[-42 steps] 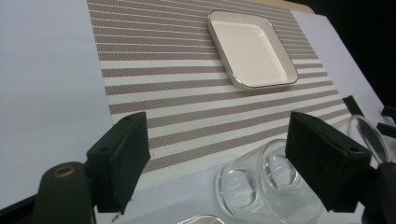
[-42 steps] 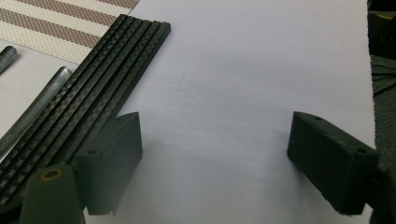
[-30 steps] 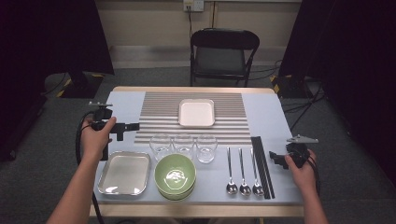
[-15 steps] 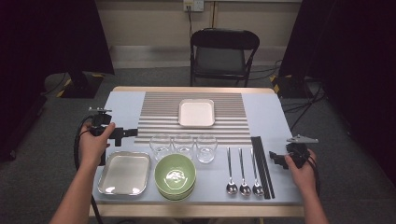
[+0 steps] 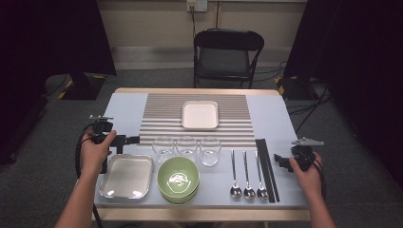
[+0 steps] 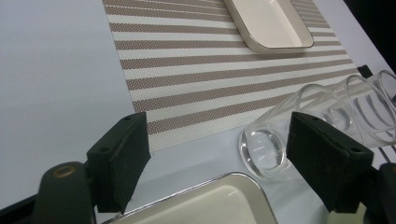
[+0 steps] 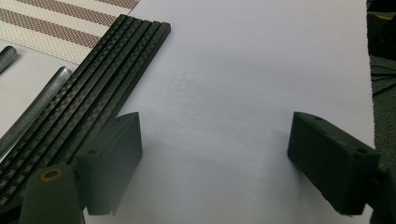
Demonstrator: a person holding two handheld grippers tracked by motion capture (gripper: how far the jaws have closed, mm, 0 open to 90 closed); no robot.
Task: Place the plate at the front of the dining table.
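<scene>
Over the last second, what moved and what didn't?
The left gripper came down toward the near edge, from beside the striped mat to just above the metal tray, fingers open and aimed at the nearest glass. Nothing was gripped or released. The right gripper stayed by the chopsticks, open; the tableware did not shift.

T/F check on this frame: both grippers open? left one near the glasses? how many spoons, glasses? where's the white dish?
1. Both grippers are open. True: the left gripper and the right gripper each have jaws wide apart, gripping nothing.
2. The left gripper holds a glass. False: the nearest glass stands ahead of it, ungripped.
3. Three spoons lie on the table. True.
4. Four glasses stand in a row. False: three.
5. The white dish sits on the striped mat. True.
6. The chopsticks lie left of the spoons. False: right of them.
</scene>
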